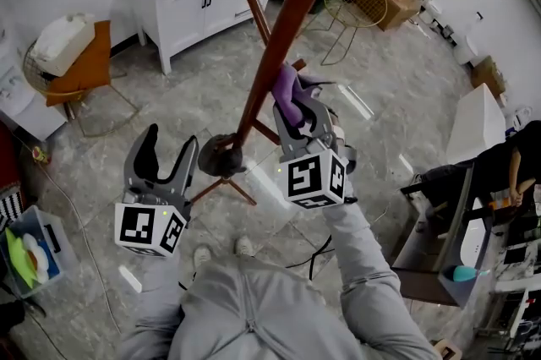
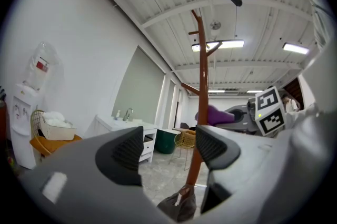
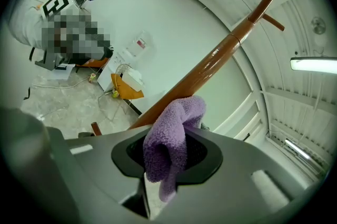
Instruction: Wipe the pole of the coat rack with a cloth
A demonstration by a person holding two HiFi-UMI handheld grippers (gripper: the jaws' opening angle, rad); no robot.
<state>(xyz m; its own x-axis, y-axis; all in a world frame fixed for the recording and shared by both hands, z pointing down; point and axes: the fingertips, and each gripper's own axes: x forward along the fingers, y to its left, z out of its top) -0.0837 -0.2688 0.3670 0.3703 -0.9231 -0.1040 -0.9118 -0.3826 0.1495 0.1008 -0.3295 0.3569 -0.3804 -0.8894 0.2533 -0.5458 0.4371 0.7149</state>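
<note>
Two grippers are listed, with one cloth and one pole between them. The right gripper point(image 1: 296, 106) is clamped on a purple cloth point(image 1: 287, 90), which is pinched at its middle so that a folded wad stands proud of the fingertips. The brown pole point(image 1: 283, 29) of the coat rack is found directly ahead of that wad and slightly to the gripper's left. In the head view the cloth is seen against the pole's flank and appears to touch it, though firm contact cannot be confirmed. The pole's long axis is crossed by the jaws rather than followed. In the right gripper view it runs from low on the left to high on the right, past the cloth tip, up to the pegs point(image 3: 266, 4). Any wiping stroke is therefore judged to need travel along that line, up or down, with the wad pressed sideways into the wood. The right forearm is extended forward, and the marker cube is turned back toward the wearer. The left gripper point(image 1: 172, 139) is held lower, beside the dark bundle point(image 1: 221, 155) at the foot of the pole. Its jaws are spread wide with nothing between them, and the pole lies beyond its right jaw. The right gripper is much the nearer to the working stretch of the pole.
</note>
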